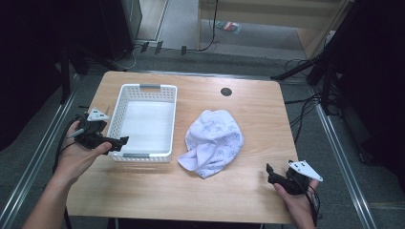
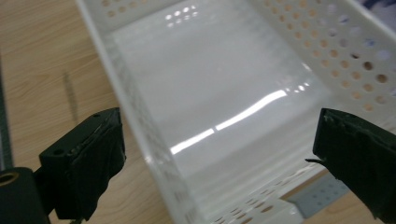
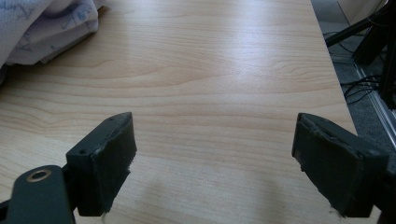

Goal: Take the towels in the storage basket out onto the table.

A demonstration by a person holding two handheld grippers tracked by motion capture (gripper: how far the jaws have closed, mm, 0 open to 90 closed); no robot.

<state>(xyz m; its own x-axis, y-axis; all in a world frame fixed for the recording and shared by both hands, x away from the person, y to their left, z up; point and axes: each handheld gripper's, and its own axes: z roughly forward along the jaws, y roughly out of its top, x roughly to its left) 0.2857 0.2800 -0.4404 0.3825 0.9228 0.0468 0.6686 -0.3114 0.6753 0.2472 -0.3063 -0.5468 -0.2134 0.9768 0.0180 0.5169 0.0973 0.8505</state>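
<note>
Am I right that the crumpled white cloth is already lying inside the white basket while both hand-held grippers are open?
Not quite: the white cloth lies on the table, to the right of the white basket, which is empty, as the high view shows. The rest holds: the left hand-held gripper and the right hand-held gripper are both open.

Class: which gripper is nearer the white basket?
Left. The left gripper is at the white basket's near left corner; the right gripper hangs far off, beyond the crumpled cloth.
</note>
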